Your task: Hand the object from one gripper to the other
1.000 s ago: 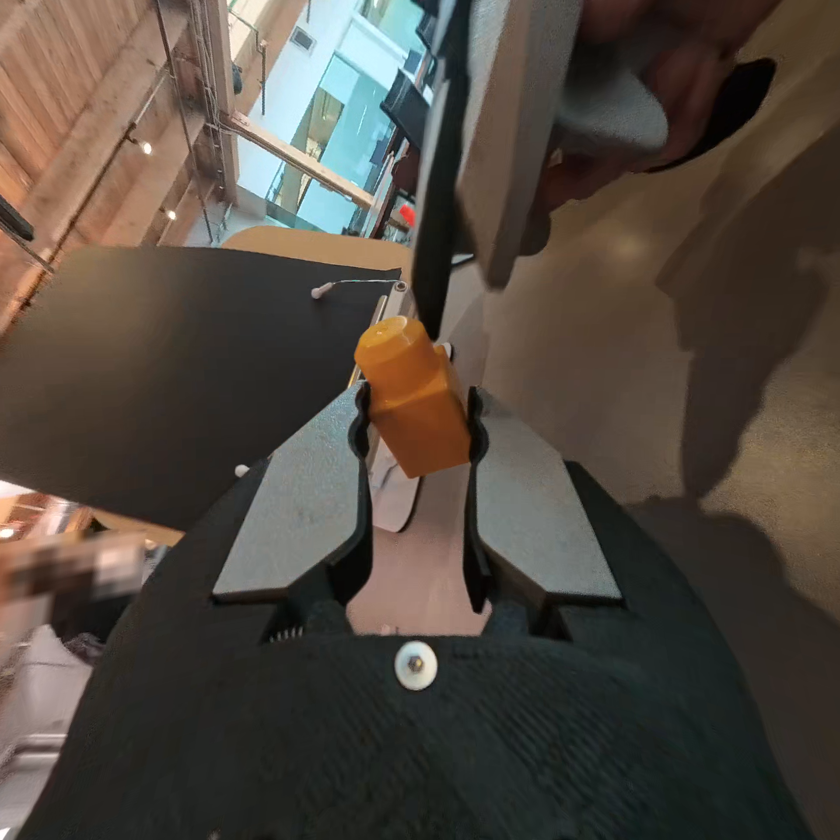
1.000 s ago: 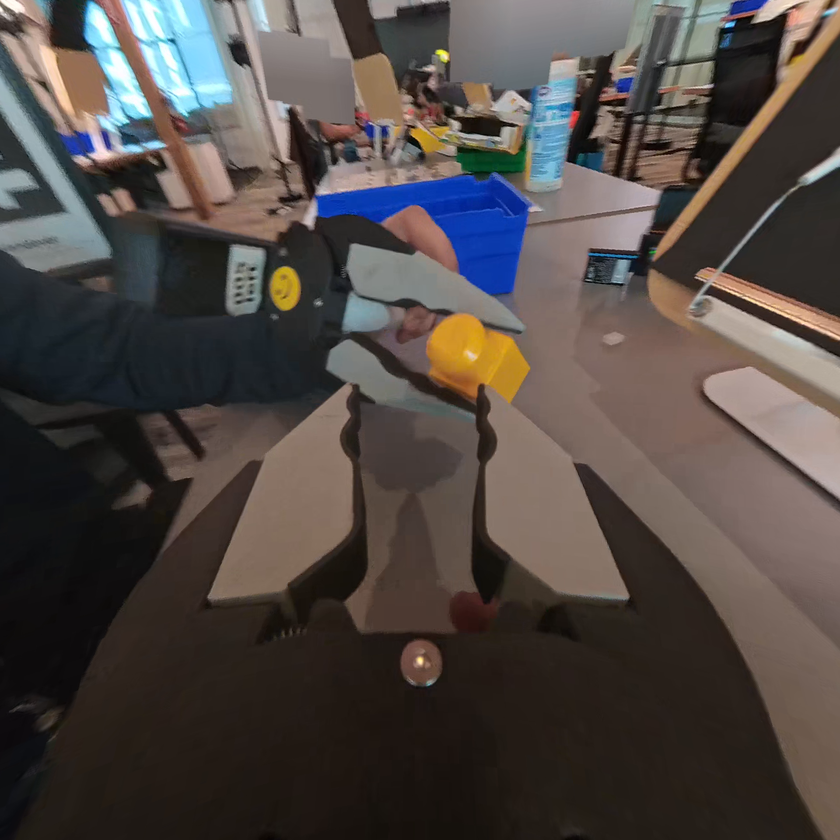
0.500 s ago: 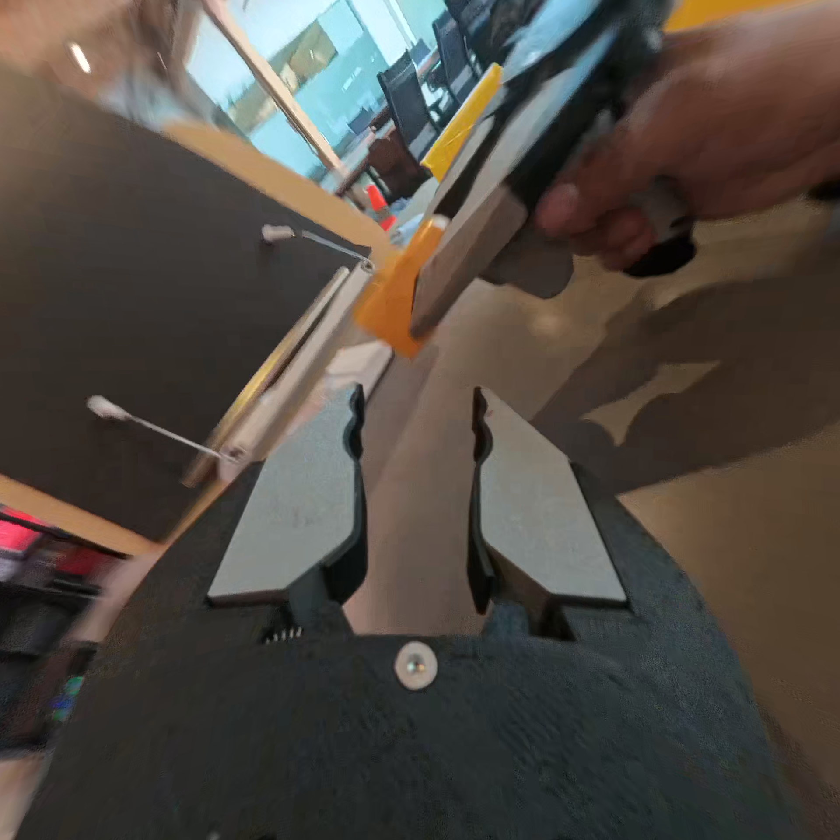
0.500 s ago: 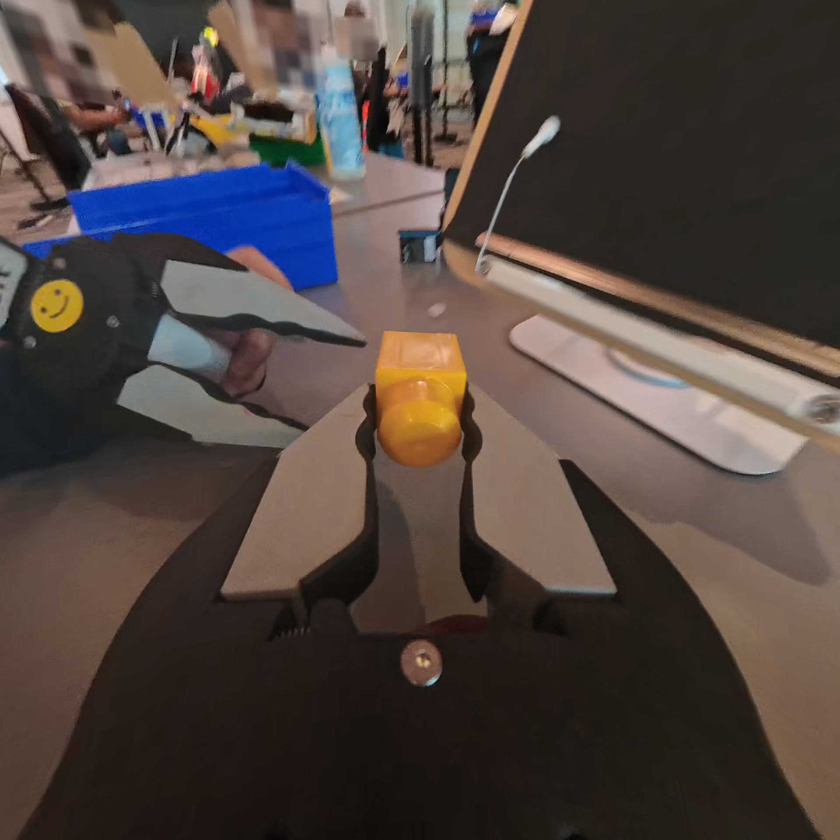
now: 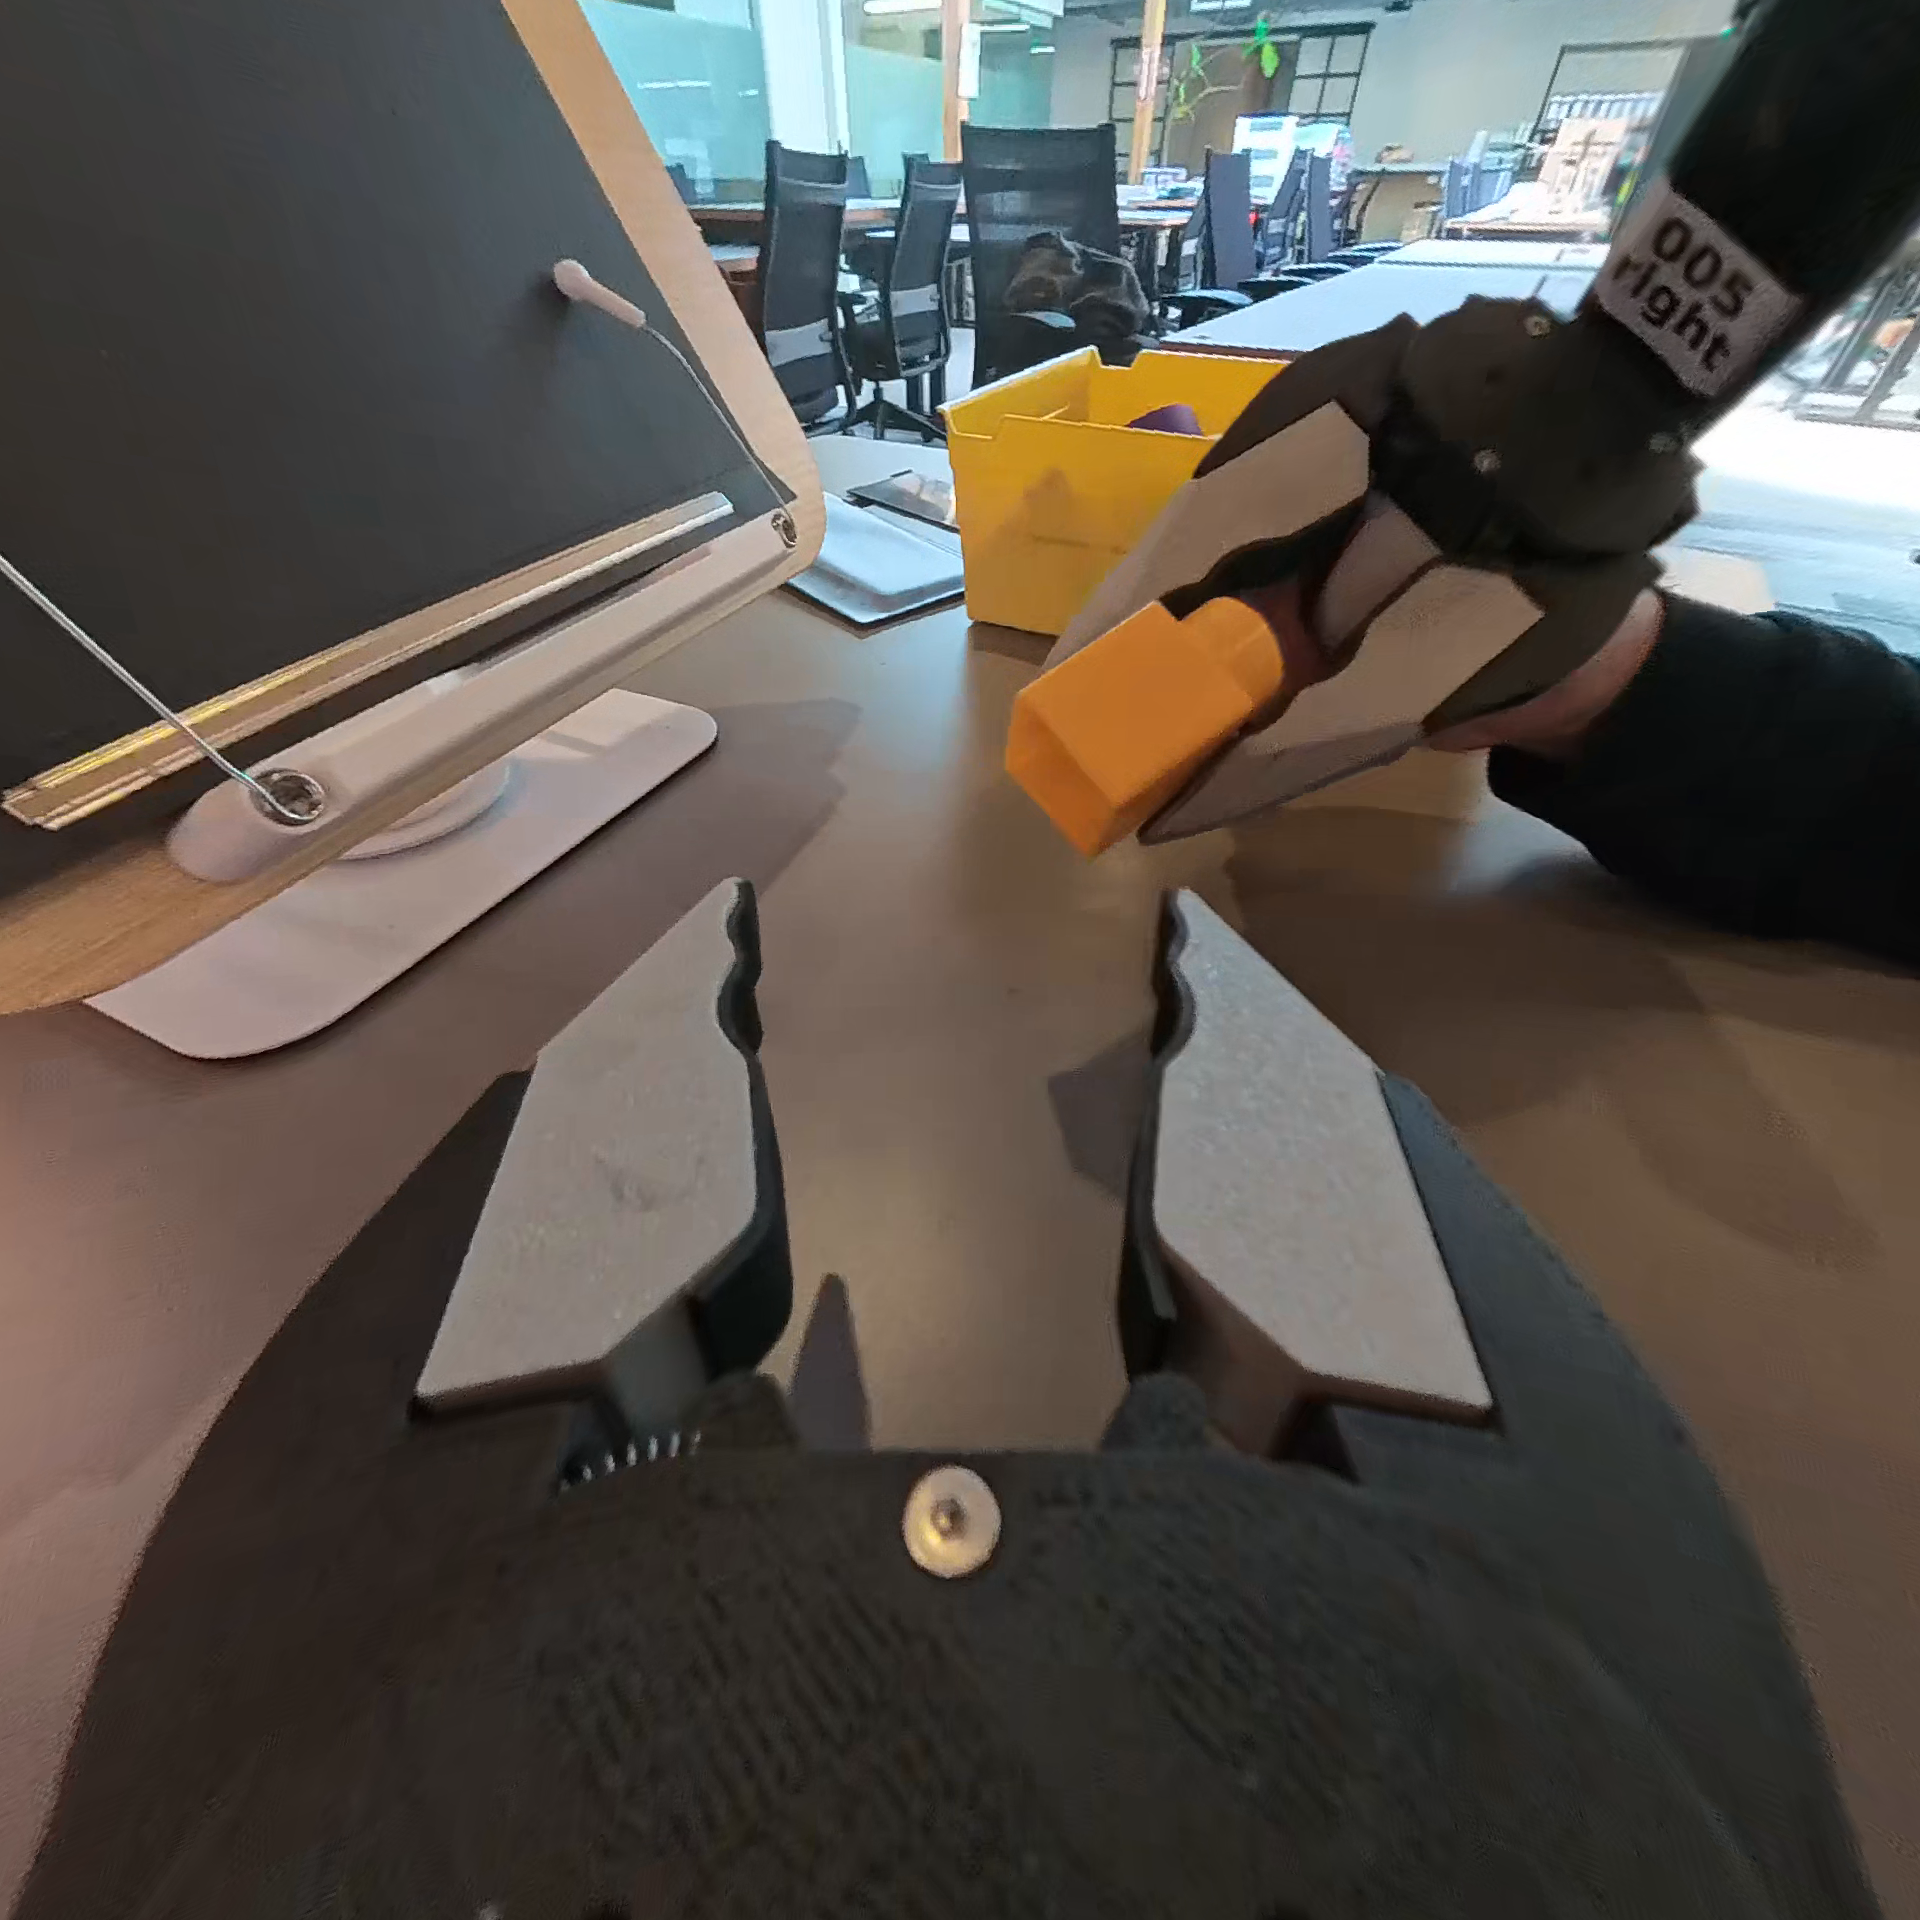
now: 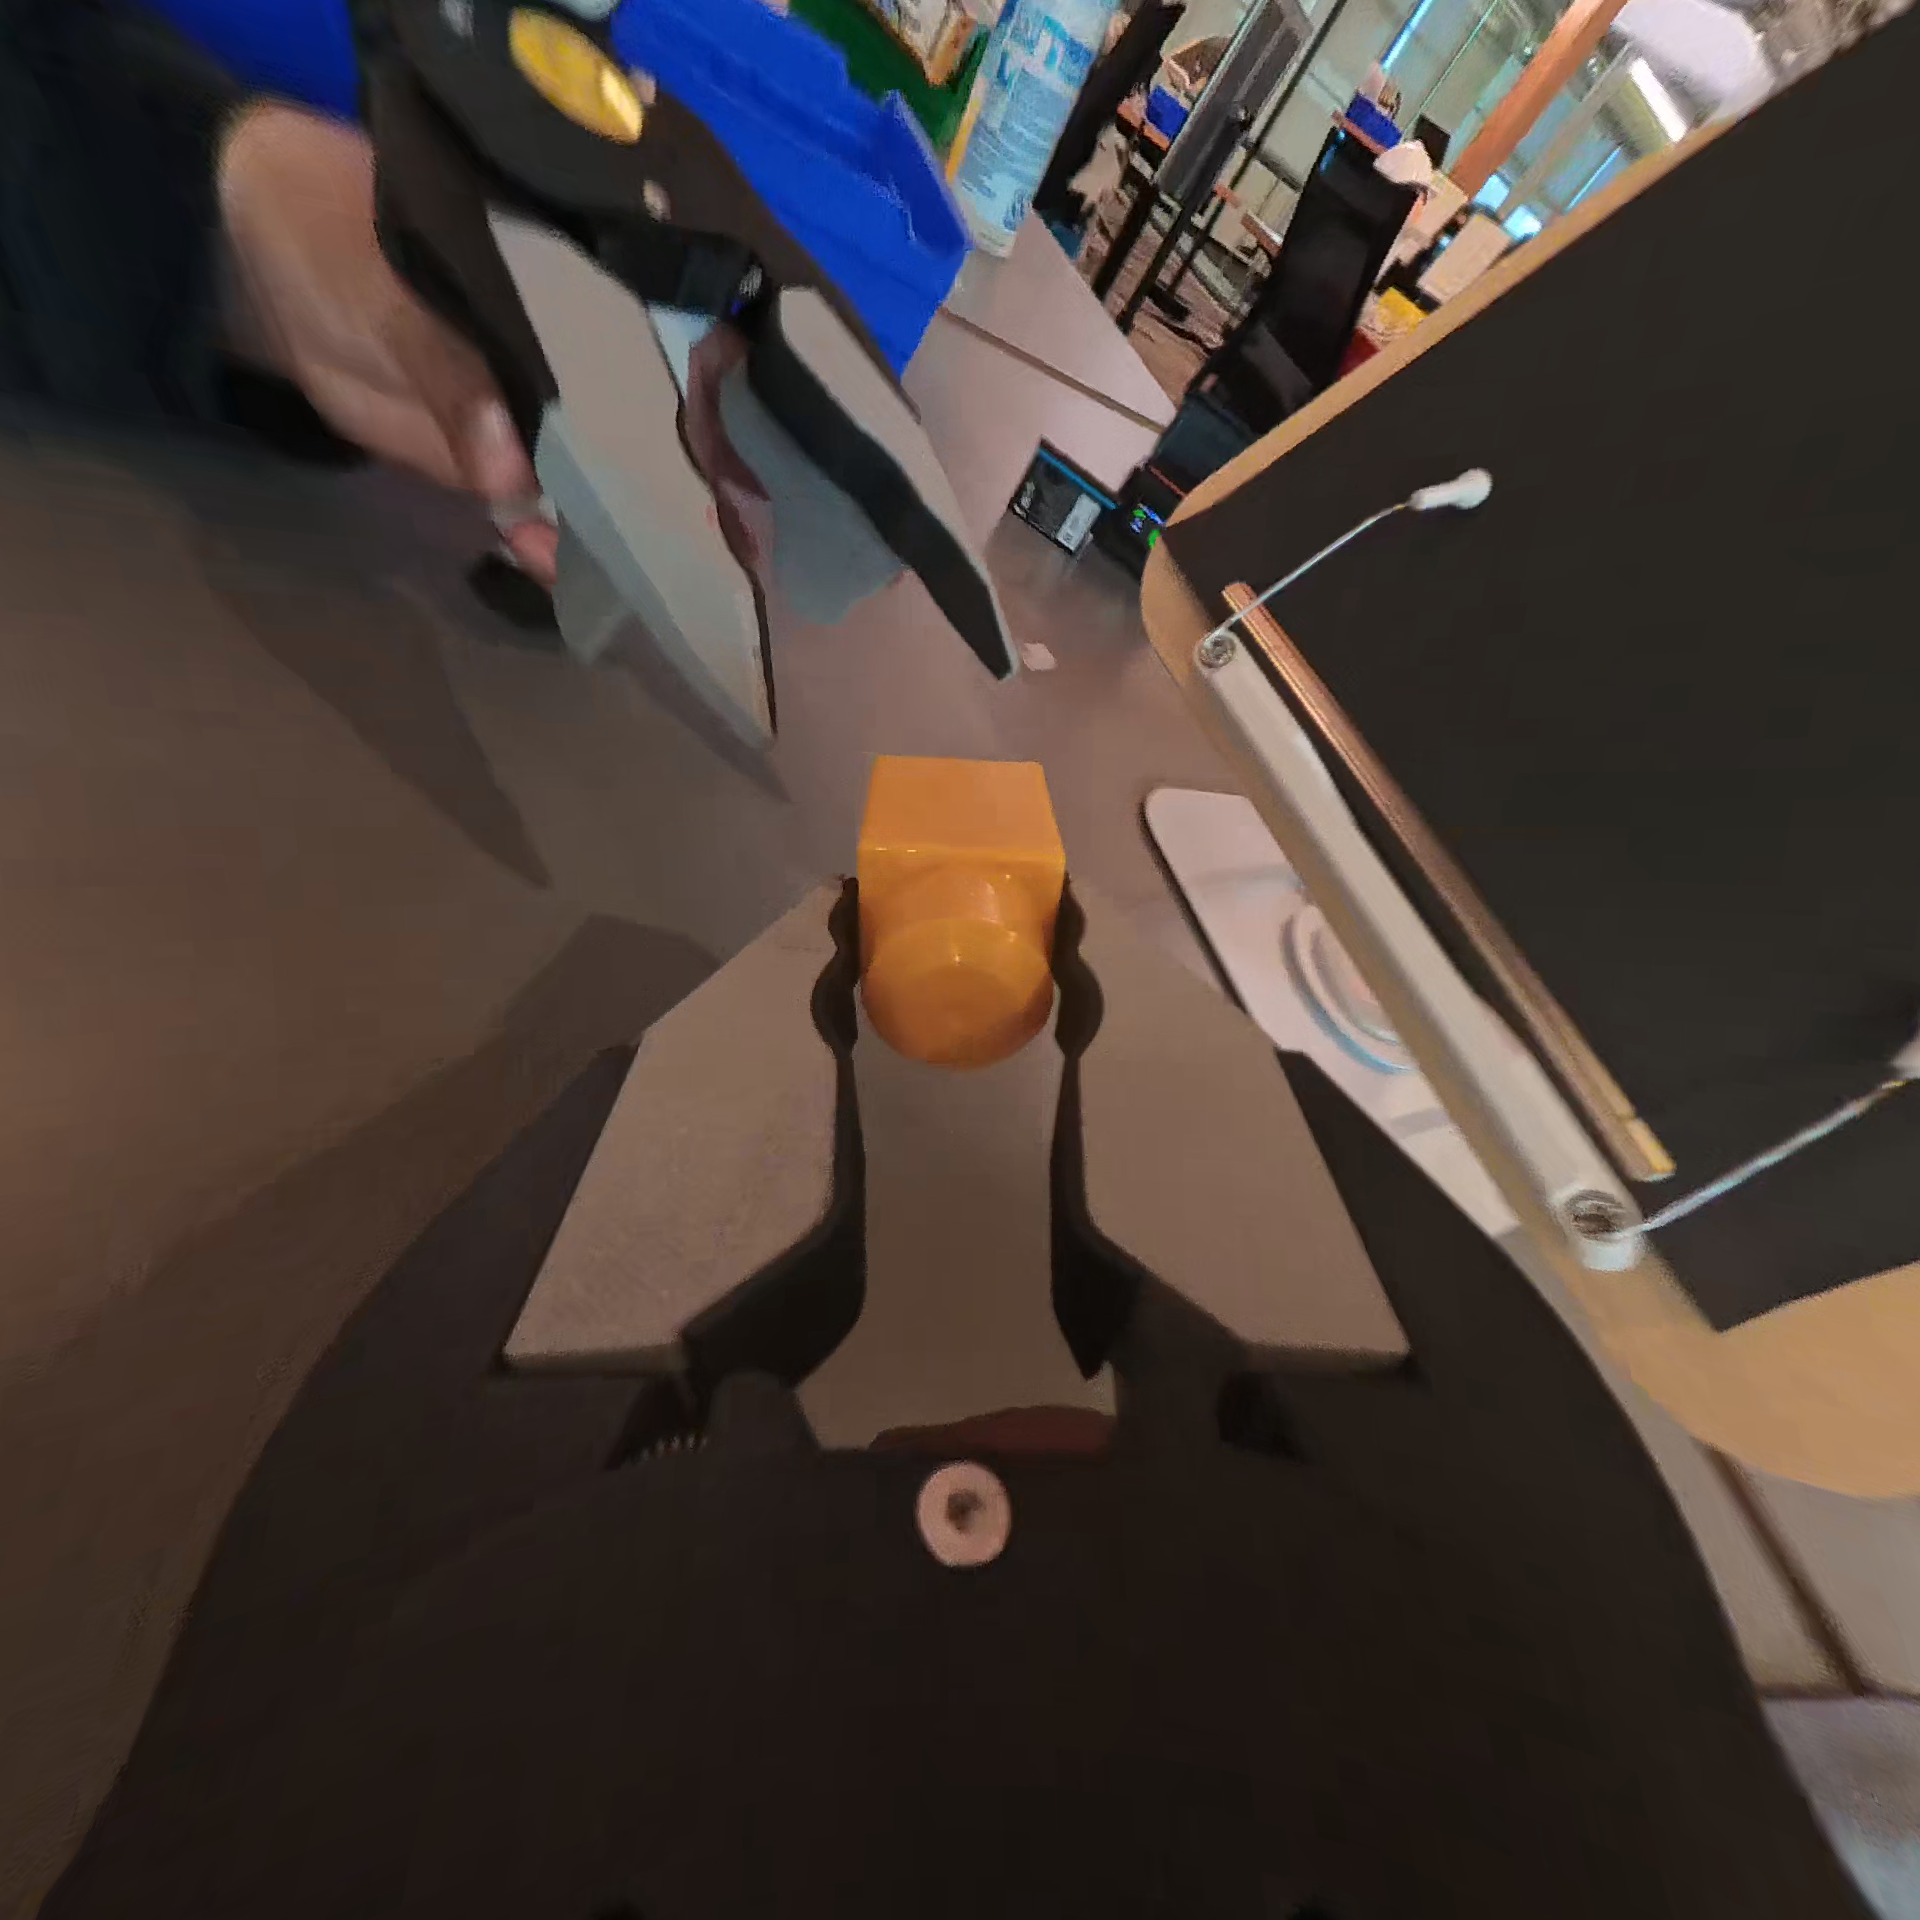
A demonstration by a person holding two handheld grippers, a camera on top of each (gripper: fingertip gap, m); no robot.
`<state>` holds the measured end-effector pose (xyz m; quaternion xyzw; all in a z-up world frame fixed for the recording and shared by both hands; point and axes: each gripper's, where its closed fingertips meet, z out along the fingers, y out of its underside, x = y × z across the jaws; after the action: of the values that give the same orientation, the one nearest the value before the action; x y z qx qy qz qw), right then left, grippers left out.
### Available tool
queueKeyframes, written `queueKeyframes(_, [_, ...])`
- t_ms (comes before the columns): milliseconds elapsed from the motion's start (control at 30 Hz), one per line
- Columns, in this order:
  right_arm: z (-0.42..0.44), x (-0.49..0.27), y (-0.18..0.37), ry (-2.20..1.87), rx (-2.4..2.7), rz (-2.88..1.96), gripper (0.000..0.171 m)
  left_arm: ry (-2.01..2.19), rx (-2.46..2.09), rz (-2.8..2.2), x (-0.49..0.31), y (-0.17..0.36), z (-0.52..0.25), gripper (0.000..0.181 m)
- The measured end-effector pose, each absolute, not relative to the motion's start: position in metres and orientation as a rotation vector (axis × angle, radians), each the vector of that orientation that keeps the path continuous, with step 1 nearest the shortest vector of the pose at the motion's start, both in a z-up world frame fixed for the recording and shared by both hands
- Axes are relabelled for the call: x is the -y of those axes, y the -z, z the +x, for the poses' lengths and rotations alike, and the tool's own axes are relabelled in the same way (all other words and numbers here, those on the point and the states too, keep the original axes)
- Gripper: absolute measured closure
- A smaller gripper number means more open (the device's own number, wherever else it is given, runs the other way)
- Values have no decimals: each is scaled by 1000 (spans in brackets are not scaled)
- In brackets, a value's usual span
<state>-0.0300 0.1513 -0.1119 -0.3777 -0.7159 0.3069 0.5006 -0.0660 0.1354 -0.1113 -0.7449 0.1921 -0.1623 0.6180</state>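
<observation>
The orange block (image 6: 951, 831), judged stiff, light and smooth, is held above the desk (image 5: 935, 987) by its round neck in the right gripper (image 6: 954, 935), while the left gripper (image 5: 951, 935) is spread wide, empty.

A brown tabletop (image 5: 935, 935) is seen in the foreground, and on it a black board with a light wooden edge (image 5: 312, 364) is propped on a white base (image 5: 343, 935). A yellow bin (image 5: 1049, 520) is set farther back on the same surface. Beyond it, black office chairs (image 5: 1029, 249) are ranged at long tables, and glass partitions (image 5: 727, 114) are lit by daylight. In the right wrist view a blue bin (image 6: 810, 187) is blurred.
</observation>
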Motion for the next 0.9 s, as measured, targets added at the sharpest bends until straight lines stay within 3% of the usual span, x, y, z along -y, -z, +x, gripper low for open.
queueKeyframes(300, [-34, -161, 99, 114, 1616, -423, 138, 832, -235, -1684, -128, 97, -56, 106])
queueKeyframes(400, [-41, -155, 107, 247, 1611, -341, 138, 798, -247, -1690, -130, 97, -50, 105])
queueKeyframes(533, [-50, -124, 98, 183, 1575, -242, 138, 690, -380, -1700, -127, 102, -34, 106])
queueKeyframes(667, [-46, -105, 98, 45, 1577, -162, 139, 792, -515, -1650, -109, 96, -15, 125])
queueKeyframes(900, [-39, -94, 95, -339, 1595, -296, 137, 793, -625, -1621, -98, 92, -10, 135])
